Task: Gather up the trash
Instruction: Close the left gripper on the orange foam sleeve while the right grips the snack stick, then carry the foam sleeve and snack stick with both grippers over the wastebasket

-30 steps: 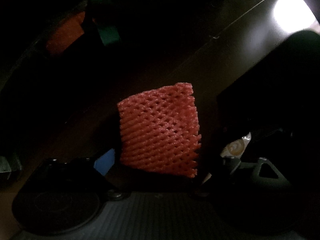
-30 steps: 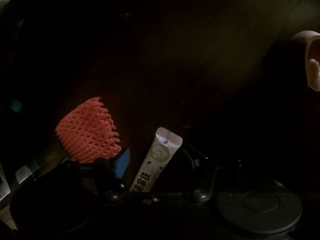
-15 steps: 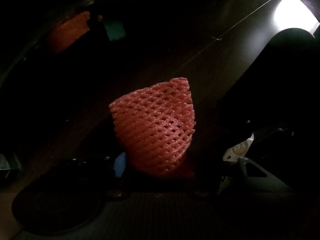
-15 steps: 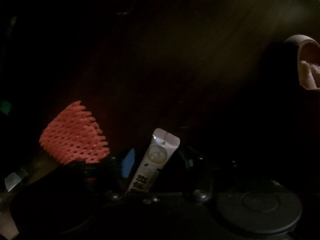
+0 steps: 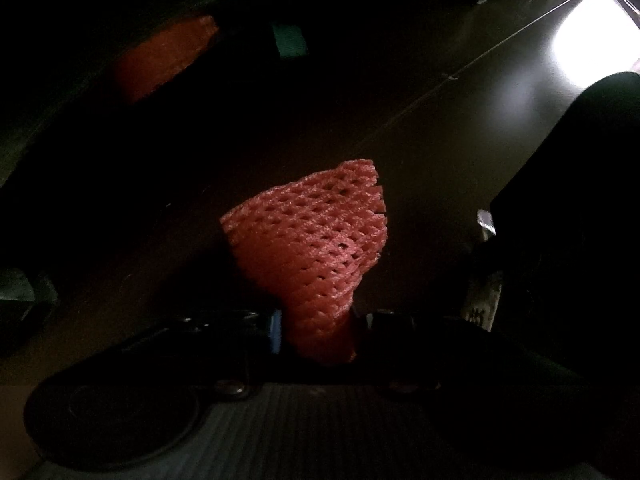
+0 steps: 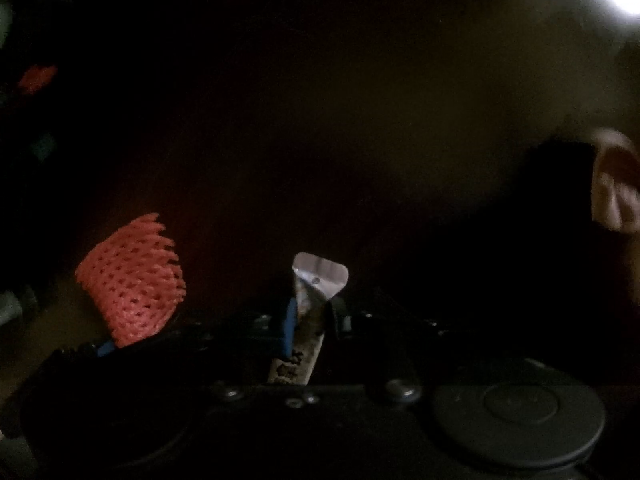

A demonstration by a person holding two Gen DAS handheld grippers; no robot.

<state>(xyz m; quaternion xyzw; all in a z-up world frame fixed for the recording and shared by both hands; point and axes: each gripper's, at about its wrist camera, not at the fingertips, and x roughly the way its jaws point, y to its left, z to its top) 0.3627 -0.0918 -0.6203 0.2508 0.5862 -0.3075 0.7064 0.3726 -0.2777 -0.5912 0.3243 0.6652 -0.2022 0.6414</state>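
Scene: dim worktop (image 5: pixel 420 128), lit only by a glare patch at the upper right of the left wrist view.

Second net (image 5: pixel 168 56): a further red foam piece, upper left of the left wrist view, well apart from both tools; it appears again as a small red patch (image 6: pixel 38 78) at the far left of the right wrist view.

Left tool (image 5: pixel 316 332): lower centre of its own view, jaws closing on the base of the net (image 5: pixel 312 240). The foam is pinched narrow at the grip and flares above it. The same net (image 6: pixel 132 284) shows at lower left in the right wrist view.

Right tool (image 6: pixel 310 328): lower centre of its own view, jaws closing on the sachet (image 6: pixel 308 312), which stands upright between them with its pale, creased top clear above. A sliver of the sachet (image 5: pixel 482 304) shows at the right edge of the left wrist view.

Step in hand: the grasp, judged; each tool is taking one piece of trash.

Next move: likely lift both pieces clear and carry them to a bin. No bin is visible, so its place cannot be told.

Caution: the net is soft and may slip from a light grip.
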